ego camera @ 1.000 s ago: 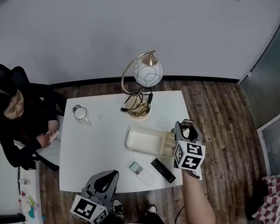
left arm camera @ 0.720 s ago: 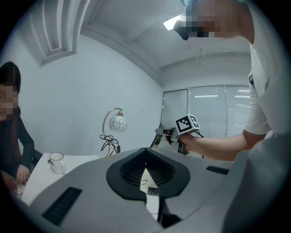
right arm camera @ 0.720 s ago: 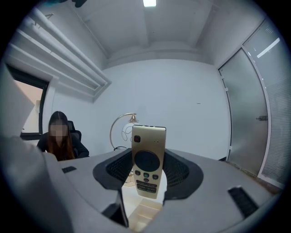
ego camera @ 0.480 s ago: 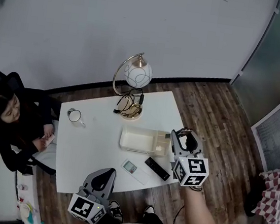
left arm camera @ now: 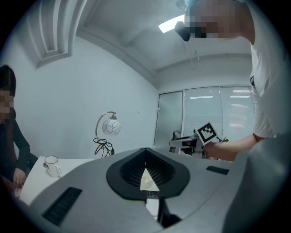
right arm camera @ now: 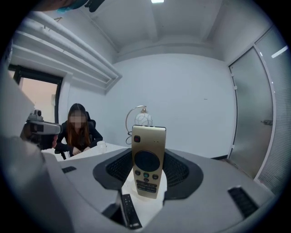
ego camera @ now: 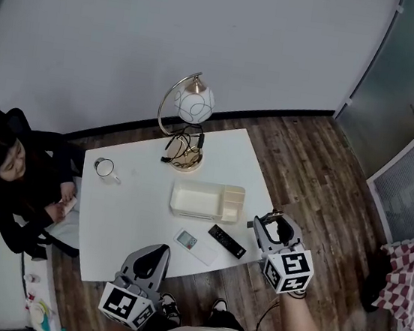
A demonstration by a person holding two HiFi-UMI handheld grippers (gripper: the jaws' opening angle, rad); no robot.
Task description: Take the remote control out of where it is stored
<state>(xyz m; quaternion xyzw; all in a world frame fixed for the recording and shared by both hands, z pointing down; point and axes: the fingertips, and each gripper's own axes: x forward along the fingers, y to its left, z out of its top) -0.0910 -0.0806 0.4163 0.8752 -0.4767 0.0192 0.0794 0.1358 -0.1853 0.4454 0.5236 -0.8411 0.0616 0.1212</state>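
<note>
Gold remote is out of the tray, and setting it down is what remains.
The left tongs hang together and empty at the near edge of the surface. The cream tray sits mid-surface, with a white remote and a black remote just in front of it. The right tongs are clamped on the gold remote, upright, off the surface's right edge. To my eye, the next move calls for lowering it flat onto bare surface, then letting go.

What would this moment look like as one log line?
right gripper: shut on gold remote, away from tray | left gripper: shut, empty | table: black remote, white remote
</note>
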